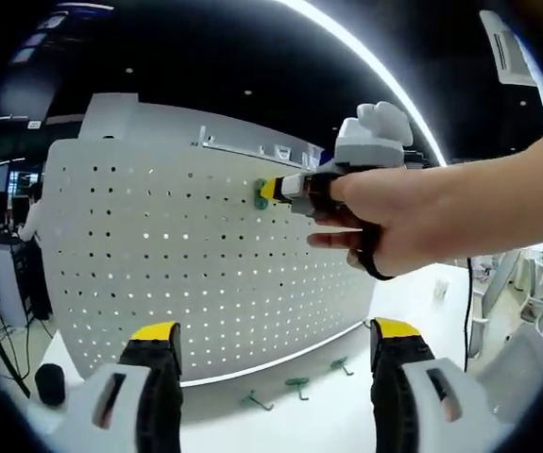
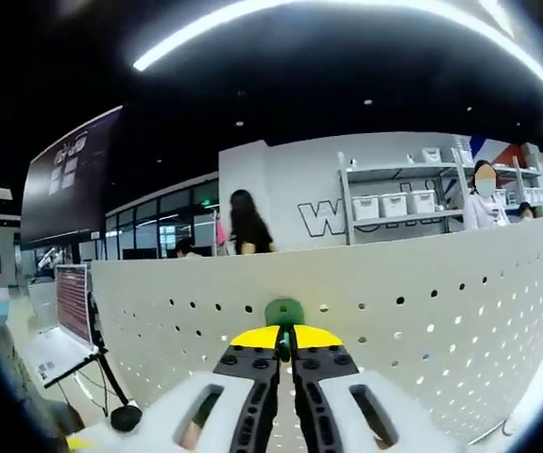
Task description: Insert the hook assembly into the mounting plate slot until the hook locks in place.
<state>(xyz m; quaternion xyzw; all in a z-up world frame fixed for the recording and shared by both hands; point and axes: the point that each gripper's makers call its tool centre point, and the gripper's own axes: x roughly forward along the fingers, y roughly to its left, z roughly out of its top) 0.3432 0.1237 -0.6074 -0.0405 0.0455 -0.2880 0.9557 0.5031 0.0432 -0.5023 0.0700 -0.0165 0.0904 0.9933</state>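
**Green hook pressed to white pegboard by right hand-held gripper**

Left gripper view: upright white perforated mounting plate [image 1: 186, 255] standing on a white surface [image 1: 328, 411]. Right hand-held gripper [image 1: 269, 190], yellow-tipped and held in a person's hand [image 1: 394, 212], reaching in from the right with tips against the upper part of the plate. Small green hook [image 1: 261, 196] pinched at those tips, touching the plate face; seated in a hole or not, cannot tell. Three spare green hooks [image 1: 296, 385] lying on the surface just in front of the plate's foot. Left hand-held gripper [image 1: 276, 351] low in the foreground, jaws spread wide, nothing between them, well apart from the plate.

Right gripper view: same right hand-held gripper [image 2: 285, 342] seen from behind, yellow tips pressed together on the green hook [image 2: 284, 310], hook resting against the plate [image 2: 422, 330] near its top edge. Shelving with white bins [image 2: 394, 203] and people standing in the background beyond the plate.
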